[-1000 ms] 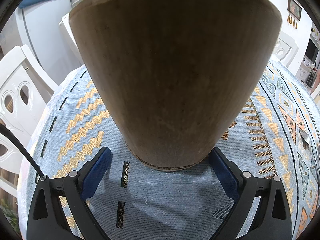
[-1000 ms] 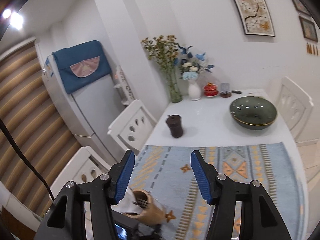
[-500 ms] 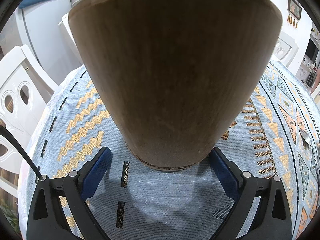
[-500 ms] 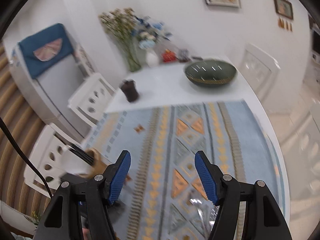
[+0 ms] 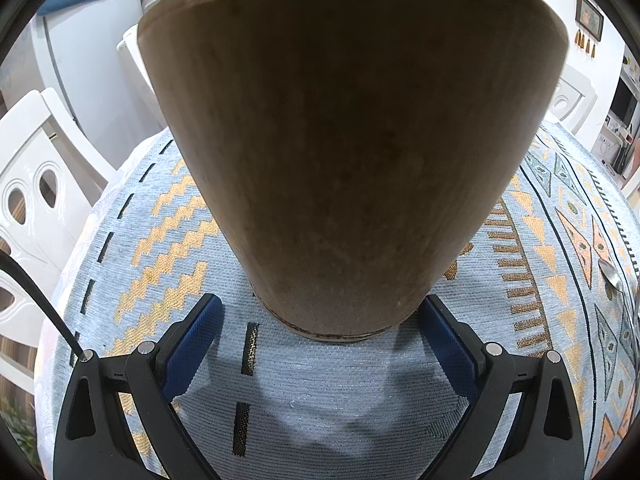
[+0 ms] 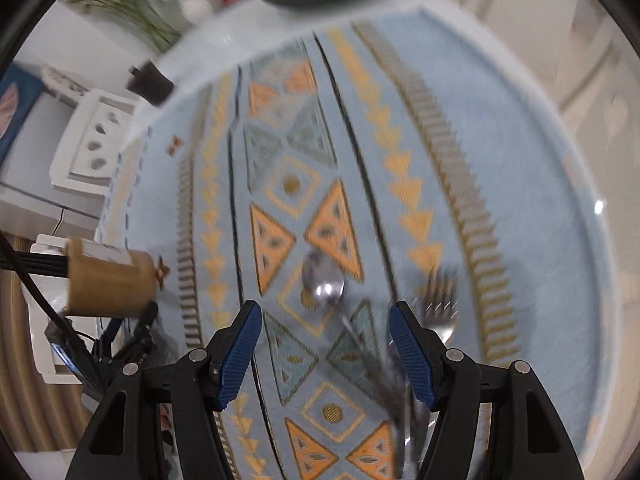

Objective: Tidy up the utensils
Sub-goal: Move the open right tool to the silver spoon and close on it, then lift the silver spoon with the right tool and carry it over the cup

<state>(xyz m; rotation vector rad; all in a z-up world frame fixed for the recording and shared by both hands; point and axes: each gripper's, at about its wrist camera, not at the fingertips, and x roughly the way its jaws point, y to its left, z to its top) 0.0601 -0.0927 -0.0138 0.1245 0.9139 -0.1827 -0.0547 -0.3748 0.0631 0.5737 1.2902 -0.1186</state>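
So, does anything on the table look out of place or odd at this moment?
Only the loose cutlery: a spoon and a fork lie on the runner, far from the wooden holder that stands upright at the runner's other end. Nothing looks spilled or damaged, though the right view is blurred.

Bright, fisheye-warped; right view motion-blurred

On your table [image 6: 520, 60] the cloth [image 6: 540, 240] carries the spoon [image 6: 323, 280] with the fork [image 6: 440, 300] to its right; the holder [image 6: 108, 284] stands far left on it.
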